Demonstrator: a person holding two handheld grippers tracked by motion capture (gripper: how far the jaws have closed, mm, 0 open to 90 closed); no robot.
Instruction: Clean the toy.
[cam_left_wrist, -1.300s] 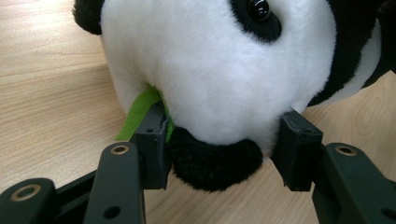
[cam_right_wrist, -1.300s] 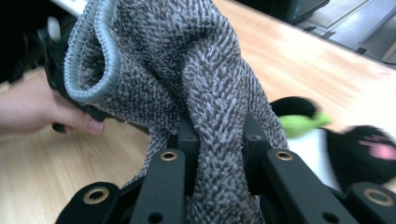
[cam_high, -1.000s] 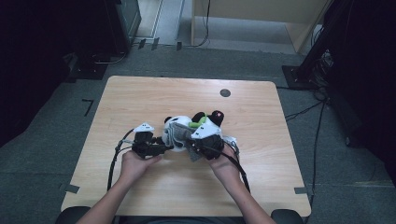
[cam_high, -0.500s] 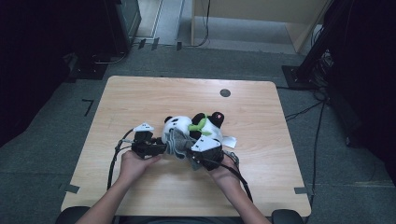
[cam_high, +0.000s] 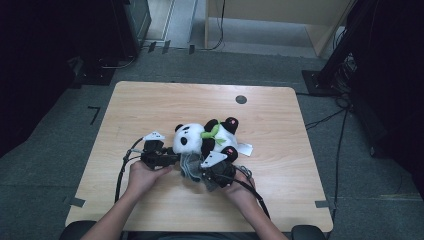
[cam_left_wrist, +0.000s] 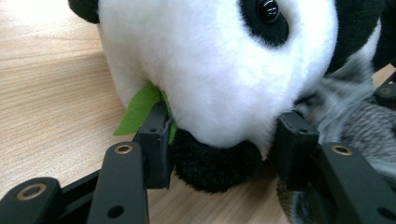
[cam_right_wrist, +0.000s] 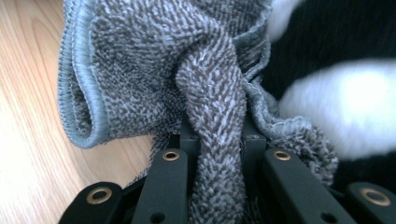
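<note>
While the panda plush (cam_high: 200, 140) lies at frame centre on the table (cam_high: 280, 115), we see the left gripper (cam_left_wrist: 219, 149) clamping its head; right gripper (cam_right_wrist: 217, 140) pinches the grey cloth (cam_right_wrist: 154, 70) just below.

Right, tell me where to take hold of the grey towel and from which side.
Grip the grey towel at a bunched fold near its edge, coming in level from the person's side of the table. The cloth lies crumpled against the panda, so folds stand up there. The right gripper is shut on such a fold; the far side is blocked by the toy.
</note>
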